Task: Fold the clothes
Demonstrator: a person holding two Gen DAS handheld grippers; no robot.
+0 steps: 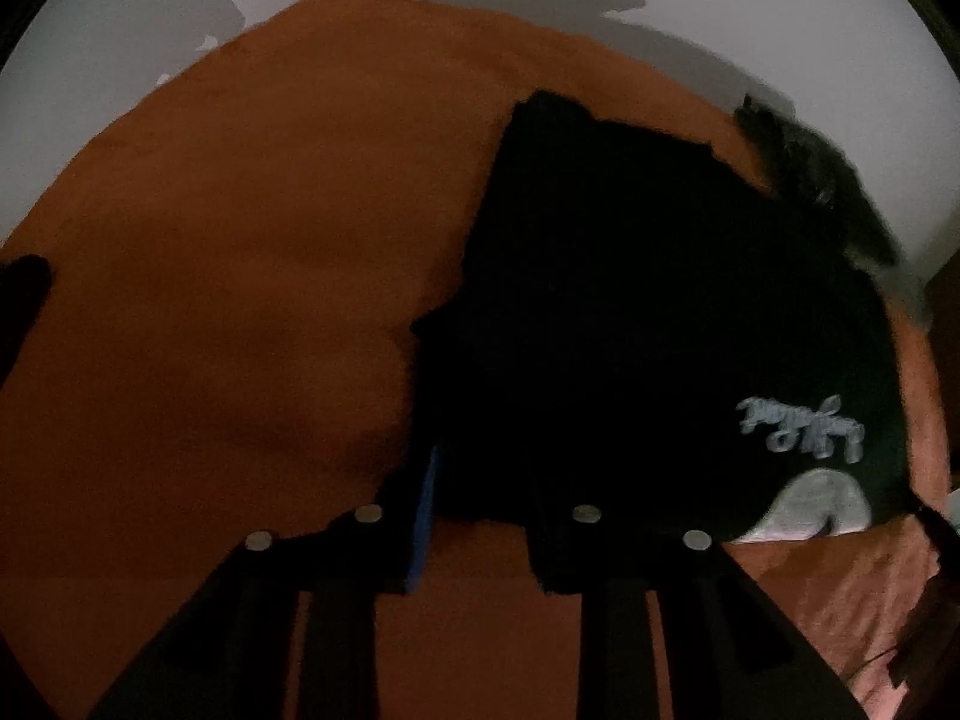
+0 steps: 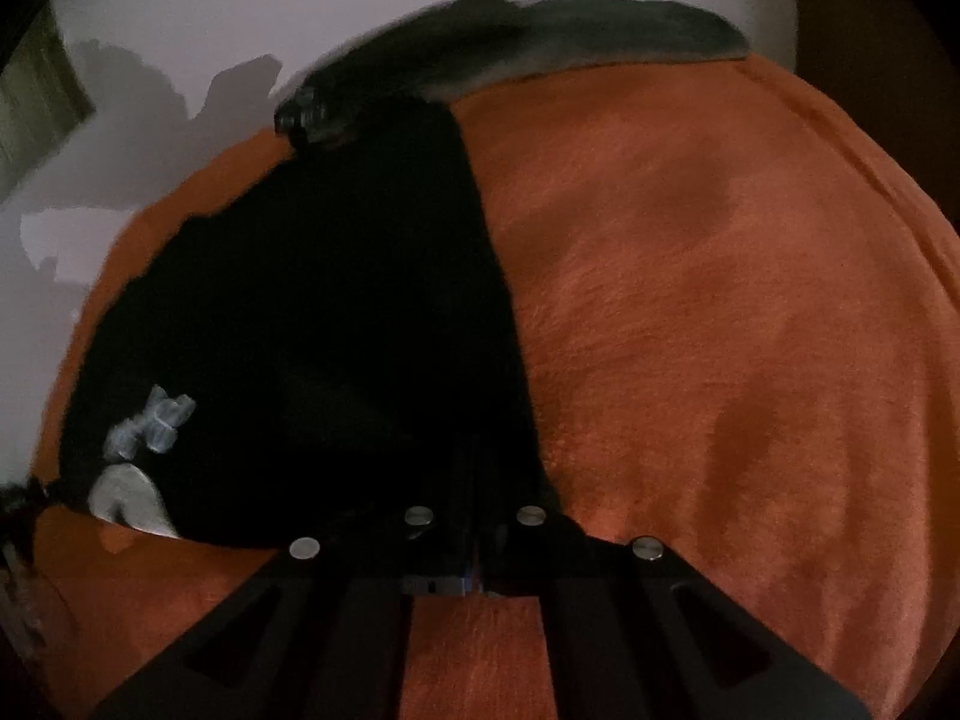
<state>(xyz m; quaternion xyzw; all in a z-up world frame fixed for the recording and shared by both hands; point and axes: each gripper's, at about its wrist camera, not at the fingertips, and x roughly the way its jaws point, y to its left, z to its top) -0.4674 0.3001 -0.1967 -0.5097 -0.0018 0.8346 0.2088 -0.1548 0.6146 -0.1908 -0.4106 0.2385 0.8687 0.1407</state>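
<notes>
Two tongs meet one black garment (image 1: 630, 312): left tongs (image 1: 480, 516) part-open astride its edge; right tongs (image 2: 474, 516) closed, pinching its hem.

Orange fleece blanket (image 2: 720, 300) as the surface, black garment (image 2: 330, 330) lying on it

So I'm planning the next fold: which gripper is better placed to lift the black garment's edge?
Probably the right gripper: shut at the black garment's near edge. The left gripper stands open at that edge.
</notes>
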